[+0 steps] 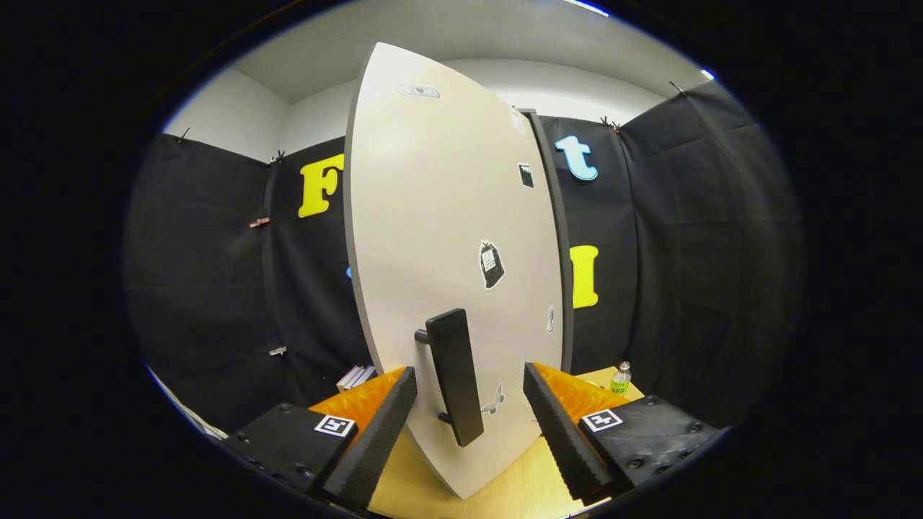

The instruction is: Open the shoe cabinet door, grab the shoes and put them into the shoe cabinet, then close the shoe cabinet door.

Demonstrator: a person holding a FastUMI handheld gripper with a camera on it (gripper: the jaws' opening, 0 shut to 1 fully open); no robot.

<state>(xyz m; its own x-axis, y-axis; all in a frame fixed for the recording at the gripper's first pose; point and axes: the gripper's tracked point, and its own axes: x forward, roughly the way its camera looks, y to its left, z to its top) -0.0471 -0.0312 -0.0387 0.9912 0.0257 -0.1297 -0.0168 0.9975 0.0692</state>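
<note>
A: How many things are counted here?

B: One shoe cabinet door (pixel 440 238) is seen, with one dark bar handle (pixel 456 375) fixed upright on it by two short posts. Five or so small stickers are scattered over the door face, among them one dark sticker (pixel 491 264) above the handle. One green-labelled bottle (pixel 620 379) is seen on the wooden table (pixel 505 490), beyond the right finger.

A: How is the door described?

B: It is a pale, off-white panel with a grey edge, standing upright and just ahead of the fingers. Whether it is shut or ajar cannot be told.

A: And the gripper?

B: The gripper (pixel 470 386) is held wide open. The handle is placed between the two fingers, untouched by either; nothing is gripped.

A: Anything else?

B: A small stack of books (pixel 356 376) is noted beyond the left finger.
</note>
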